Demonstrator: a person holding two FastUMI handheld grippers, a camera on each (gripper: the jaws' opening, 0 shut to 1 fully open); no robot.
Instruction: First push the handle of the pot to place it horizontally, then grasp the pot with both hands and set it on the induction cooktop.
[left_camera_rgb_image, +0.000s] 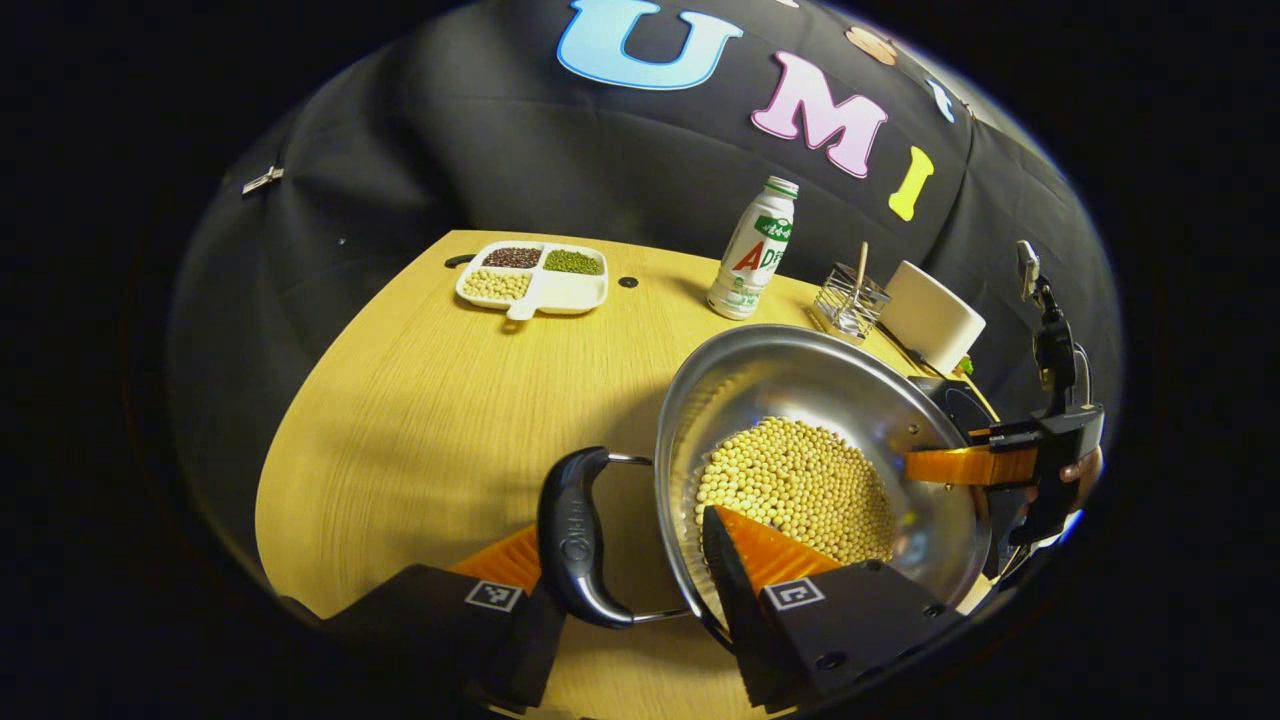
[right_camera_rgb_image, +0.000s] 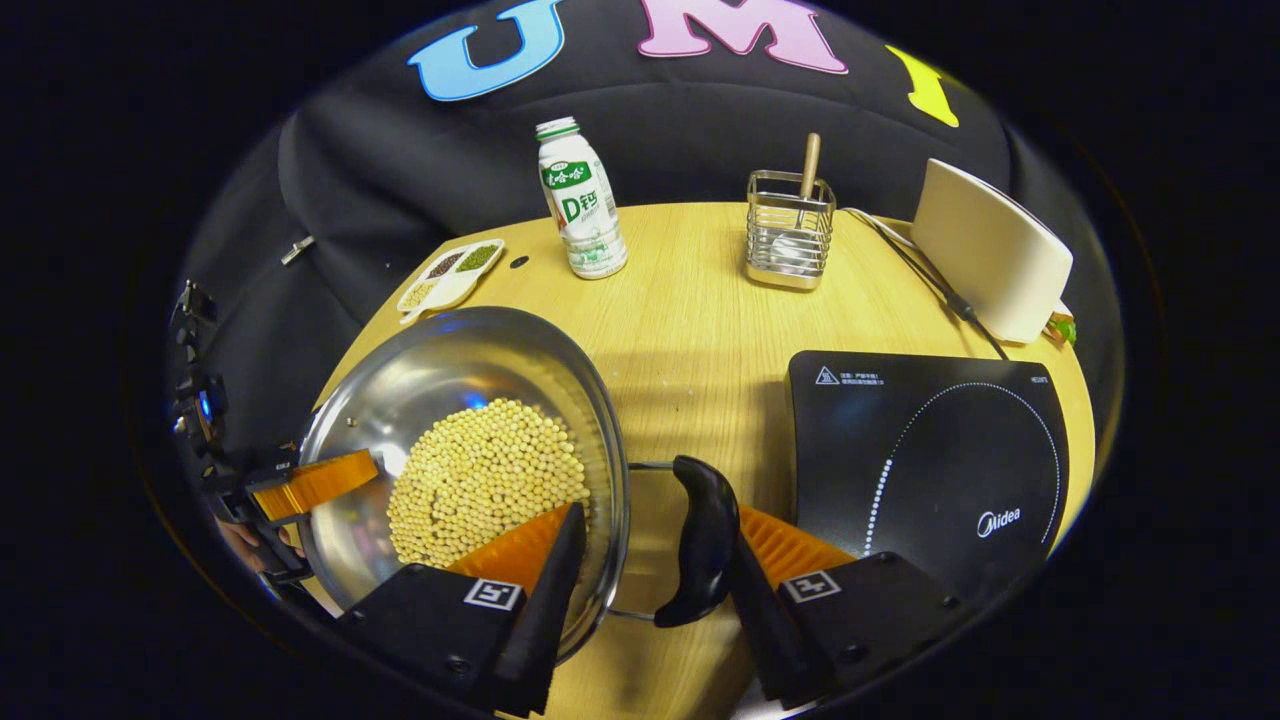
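Pot (left_camera_rgb_image: 800, 400) of yellow beans (left_camera_rgb_image: 795, 490) sits on the counter (left_camera_rgb_image: 420, 420), left of the induction cooktop (right_camera_rgb_image: 930, 450) — not on it. Left gripper (left_camera_rgb_image: 625, 560) has its fingers straddling the pot's rim and one black side handle (left_camera_rgb_image: 572, 535); right gripper (right_camera_rgb_image: 650, 560) does likewise at the opposite handle (right_camera_rgb_image: 700, 540). Cannot tell whether either pair actually presses — gaps look moderate.

A polished, mirror-bright metal pot (right_camera_rgb_image: 470, 400) with glossy black plastic handles (right_camera_rgb_image: 700, 540) is seen on a matt wood-grain table (right_camera_rgb_image: 690, 330), beside a smooth, glossy black glass cooktop (right_camera_rgb_image: 930, 450), a wire metal holder (right_camera_rgb_image: 790, 235) and a plastic bottle (right_camera_rgb_image: 580, 200).
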